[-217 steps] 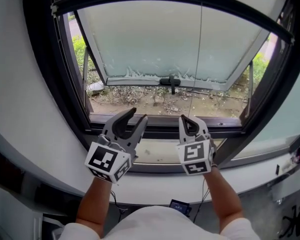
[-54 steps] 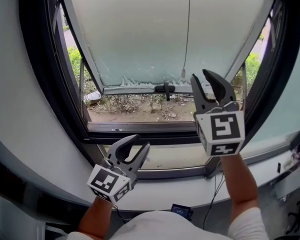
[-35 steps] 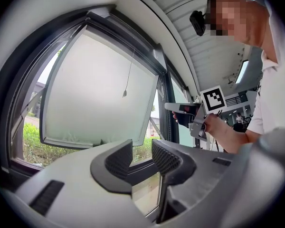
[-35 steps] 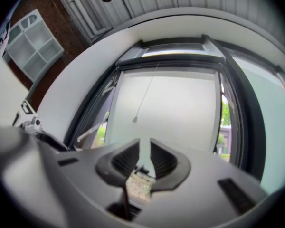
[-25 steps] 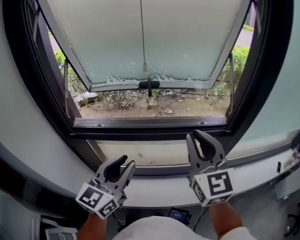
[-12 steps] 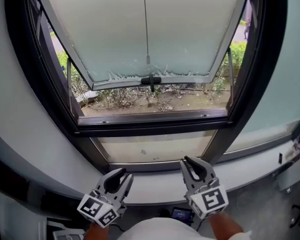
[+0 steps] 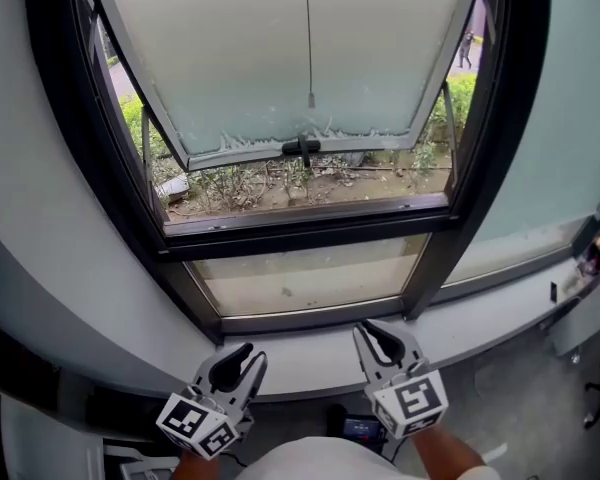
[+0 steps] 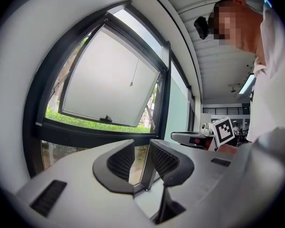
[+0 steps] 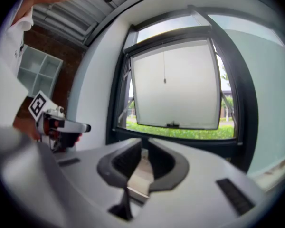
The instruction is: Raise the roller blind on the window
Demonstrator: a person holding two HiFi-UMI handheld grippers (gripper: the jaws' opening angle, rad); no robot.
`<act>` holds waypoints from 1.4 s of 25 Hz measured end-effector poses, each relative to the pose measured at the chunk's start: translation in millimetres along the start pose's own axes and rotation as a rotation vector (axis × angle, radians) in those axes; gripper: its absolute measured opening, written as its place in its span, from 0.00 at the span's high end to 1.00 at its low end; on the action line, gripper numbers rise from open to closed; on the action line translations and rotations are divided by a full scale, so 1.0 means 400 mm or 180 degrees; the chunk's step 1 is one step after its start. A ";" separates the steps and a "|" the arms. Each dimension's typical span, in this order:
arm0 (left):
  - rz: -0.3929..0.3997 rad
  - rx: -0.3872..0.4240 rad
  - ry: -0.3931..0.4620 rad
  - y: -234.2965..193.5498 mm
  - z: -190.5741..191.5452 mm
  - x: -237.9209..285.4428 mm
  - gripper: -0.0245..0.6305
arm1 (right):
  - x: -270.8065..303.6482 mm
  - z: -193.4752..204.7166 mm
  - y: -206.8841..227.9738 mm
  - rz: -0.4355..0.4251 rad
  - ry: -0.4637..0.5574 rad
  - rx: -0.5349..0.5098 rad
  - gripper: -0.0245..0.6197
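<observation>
Head view looks steeply down at a dark window frame (image 7: 310, 223) with its frosted sash (image 7: 230, 58) swung outward in the upper half of the frame. The blind's pull cord (image 7: 308, 28) hangs straight down in front of that sash, just right of centre. Its small end weight (image 7: 311, 99) hangs a little above the black sash handle (image 7: 300, 148). The cord is the only part of the roller blind I can make out; the roll itself I cannot see. Through the gap below the sash I see soil and low plants (image 7: 280, 183). A fixed lower pane (image 7: 310, 278) sits beneath the opening, and under that is the white sill (image 7: 300, 360).

Both tools are low in the frame, at the near edge of the sill and well apart from the cord. My left gripper (image 7: 248, 356) is at lower left and my right gripper (image 7: 370, 330) at lower centre-right, both pointing toward the window. In the left gripper view the jaws stand moderately apart with only the window frame showing through the gap. In the right gripper view the jaws are closer together, a narrow slot between them, also empty. Both pairs have just been closing a little, on nothing. A small dark device (image 7: 363, 430) lies below the sill, between the two arms.
</observation>
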State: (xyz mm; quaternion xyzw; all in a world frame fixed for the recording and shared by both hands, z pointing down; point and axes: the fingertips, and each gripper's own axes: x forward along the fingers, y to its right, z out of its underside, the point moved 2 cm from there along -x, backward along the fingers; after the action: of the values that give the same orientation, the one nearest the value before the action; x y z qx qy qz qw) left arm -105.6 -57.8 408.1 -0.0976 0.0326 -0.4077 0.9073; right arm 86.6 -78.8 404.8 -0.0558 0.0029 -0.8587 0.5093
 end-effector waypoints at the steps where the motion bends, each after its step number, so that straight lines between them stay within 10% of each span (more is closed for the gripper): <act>1: 0.0022 0.0002 -0.0005 0.005 0.001 -0.008 0.79 | -0.008 0.004 -0.006 0.0029 -0.0016 0.0015 0.87; 22: 0.0356 -0.0102 -0.0084 0.096 0.058 -0.117 0.79 | -0.167 0.059 -0.107 0.0445 -0.0324 0.0120 0.90; 35: 0.0279 -0.0186 -0.0059 0.134 0.050 -0.062 0.79 | -0.162 0.060 -0.053 0.0244 -0.0387 0.0092 0.90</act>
State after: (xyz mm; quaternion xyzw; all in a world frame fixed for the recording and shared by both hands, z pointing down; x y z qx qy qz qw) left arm -80.2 -1.4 416.4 -0.1263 0.0404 -0.3655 0.9213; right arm 101.2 -10.5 424.1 -0.1004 -0.0384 -0.8336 0.5419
